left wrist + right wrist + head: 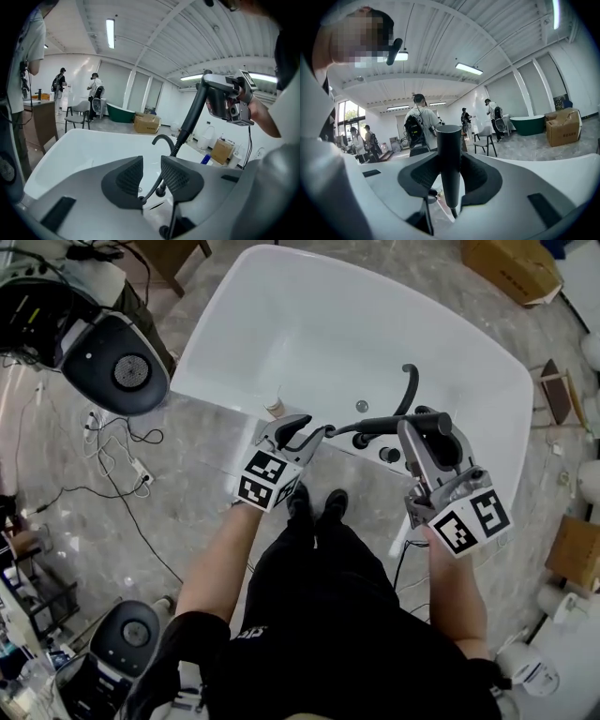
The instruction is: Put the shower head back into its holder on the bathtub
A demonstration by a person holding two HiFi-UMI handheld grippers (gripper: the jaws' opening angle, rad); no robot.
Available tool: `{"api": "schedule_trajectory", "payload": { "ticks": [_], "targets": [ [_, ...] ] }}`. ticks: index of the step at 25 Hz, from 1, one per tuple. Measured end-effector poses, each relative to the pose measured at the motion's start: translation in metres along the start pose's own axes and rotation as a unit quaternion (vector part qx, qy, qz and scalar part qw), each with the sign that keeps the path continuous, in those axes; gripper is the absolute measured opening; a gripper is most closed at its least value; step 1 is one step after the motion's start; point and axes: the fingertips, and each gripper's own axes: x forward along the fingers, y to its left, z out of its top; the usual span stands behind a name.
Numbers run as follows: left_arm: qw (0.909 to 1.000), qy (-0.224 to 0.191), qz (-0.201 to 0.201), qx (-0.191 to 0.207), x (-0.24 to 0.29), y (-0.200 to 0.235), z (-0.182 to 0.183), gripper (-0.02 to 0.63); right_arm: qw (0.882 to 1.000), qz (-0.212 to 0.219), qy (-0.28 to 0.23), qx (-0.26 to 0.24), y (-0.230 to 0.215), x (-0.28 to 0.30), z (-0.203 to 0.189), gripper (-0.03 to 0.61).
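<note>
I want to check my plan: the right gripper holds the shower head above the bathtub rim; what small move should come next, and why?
Probably lower the right gripper, bringing the shower head down toward the fittings on the bathtub rim. Its jaws clamp it, and it is not yet seated; the left gripper is open.

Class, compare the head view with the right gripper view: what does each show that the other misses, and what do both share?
Only the head view: the left gripper with its jaws apart, the curved black tap spout and the person's black shoes.
Only the right gripper view: a person with a black backpack, a dark green bathtub and ceiling strip lights.
Both: the white bathtub, and the right gripper shut on the black cylindrical shower head handle.
</note>
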Motion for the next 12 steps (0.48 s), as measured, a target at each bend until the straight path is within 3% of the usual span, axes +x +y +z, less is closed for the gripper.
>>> {"api": "schedule_trajectory", "payload": {
  "ticks": [7, 12],
  "targets": [
    [0.9977, 0.011, 0.064, -0.016, -0.009, 0.042, -0.029, 0.075, 0.999, -0.012, 0.048, 0.011, -0.017, 0.03, -0.071, 0.146],
    [0.997, 0.025, 0.066, -0.031, -0.001, 0.05, -0.057, 0.06, 0.997, -0.02, 0.079, 0.009, -0.032, 0.051, -0.125, 0.146]
  ]
}}
